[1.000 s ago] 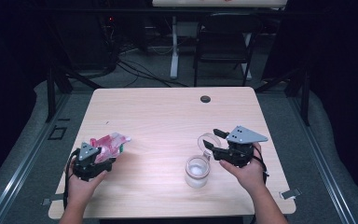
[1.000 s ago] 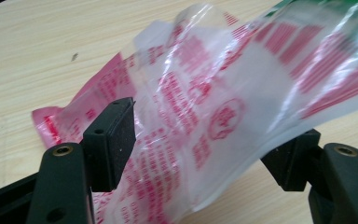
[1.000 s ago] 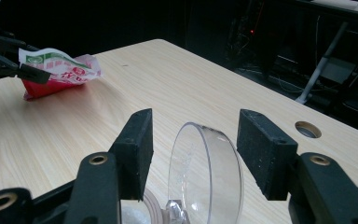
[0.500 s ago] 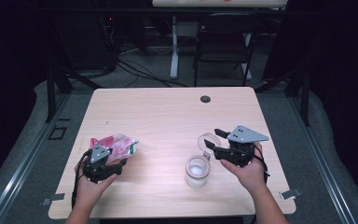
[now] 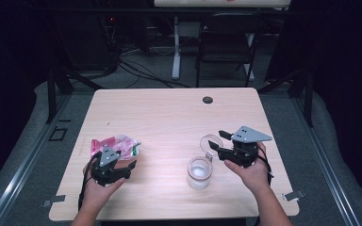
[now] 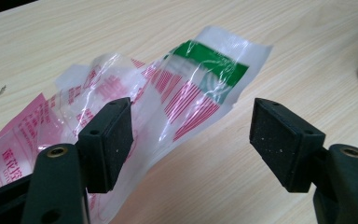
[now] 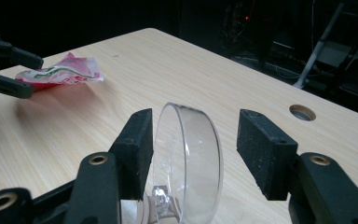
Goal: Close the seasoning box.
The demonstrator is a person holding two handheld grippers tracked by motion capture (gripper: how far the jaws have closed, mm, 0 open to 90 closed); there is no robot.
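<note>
The left gripper (image 5: 122,165) sits near the front left corner of the table (image 5: 169,113), jaws spread wide and freshly eased a touch wider; the left gripper view shows one pad (image 6: 109,140) lying against the crinkled plastic packet (image 6: 168,93) while the other stands clear over bare wood, so nothing is pinched; the packet, pink and red print with a green band at one end, lies flat on the surface just beyond the jaws, toward the left edge (image 5: 115,145). Over on the right side, the right gripper (image 5: 219,143) hovers at the clear jar (image 5: 199,172) near the front edge; its hinged clear lid (image 7: 189,158) stands upright between the jaws; the left pad looks to be at the rim, the right pad is well apart from it, so the jaws are parted, not clamped.
</note>
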